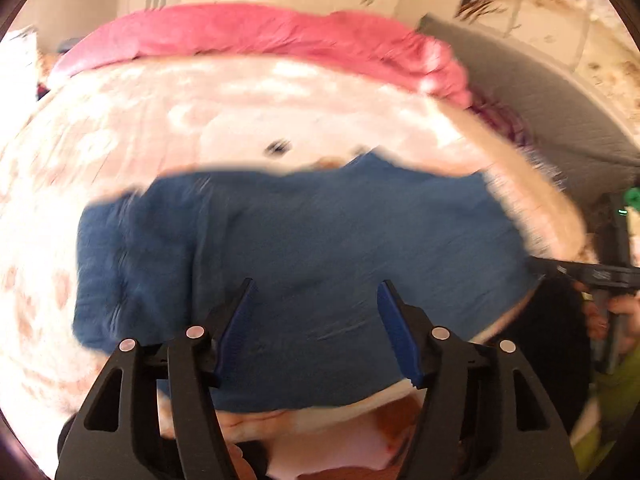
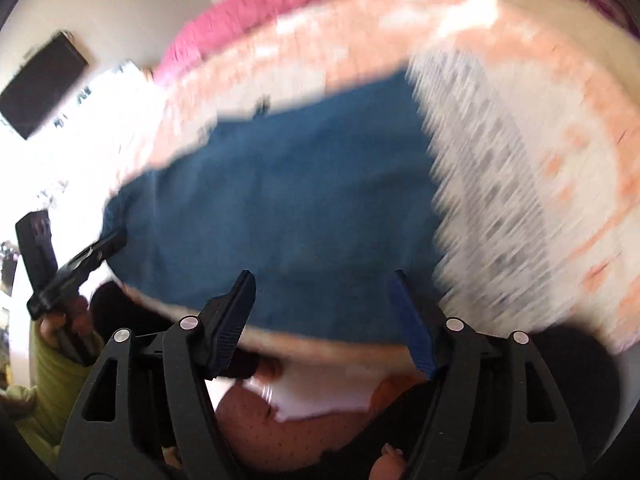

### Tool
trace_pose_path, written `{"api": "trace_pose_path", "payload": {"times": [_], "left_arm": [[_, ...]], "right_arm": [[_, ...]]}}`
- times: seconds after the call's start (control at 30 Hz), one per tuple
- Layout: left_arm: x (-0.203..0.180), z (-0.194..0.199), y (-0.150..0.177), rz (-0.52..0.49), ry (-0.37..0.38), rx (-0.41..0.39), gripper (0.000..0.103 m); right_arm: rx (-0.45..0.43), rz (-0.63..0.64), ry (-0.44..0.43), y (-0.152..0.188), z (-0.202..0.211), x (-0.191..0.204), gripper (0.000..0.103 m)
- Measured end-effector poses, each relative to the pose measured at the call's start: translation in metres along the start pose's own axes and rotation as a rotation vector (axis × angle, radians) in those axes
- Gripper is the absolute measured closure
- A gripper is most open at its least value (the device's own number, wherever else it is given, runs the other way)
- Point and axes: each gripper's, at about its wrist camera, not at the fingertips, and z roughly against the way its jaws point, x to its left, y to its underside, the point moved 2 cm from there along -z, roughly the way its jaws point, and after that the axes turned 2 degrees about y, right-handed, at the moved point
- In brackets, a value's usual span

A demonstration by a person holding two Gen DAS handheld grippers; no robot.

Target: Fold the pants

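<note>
The blue pants lie folded into a broad bundle on the bed, near its front edge. My left gripper hovers over the near part of the cloth, jaws apart, nothing between the pads. In the right wrist view the same pants spread across the middle. My right gripper stands open above their near edge, not touching them. The right gripper shows at the right edge of the left wrist view, and the left gripper at the left edge of the right wrist view. Both views are blurred.
The bed carries a pale bedspread with a peach pattern and a pink blanket along its far side. A grey-and-white patterned cloth lies right of the pants. A dark screen hangs on the wall. The person's legs stand below.
</note>
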Motion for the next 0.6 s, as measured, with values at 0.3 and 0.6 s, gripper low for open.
{"api": "trace_pose_path", "payload": {"times": [0.3,0.6], "left_arm": [[-0.048,-0.058,-0.084,-0.154,0.013,0.061,0.03],[-0.034,-0.157,-0.114,-0.183,0.072,0.236,0.03]], "right_arm": [[-0.105,-0.029,0.106,-0.088,0.016,-0.068,0.037],[-0.004,-0.055,-0.008,-0.132,-0.047,-0.102,0.042]]}}
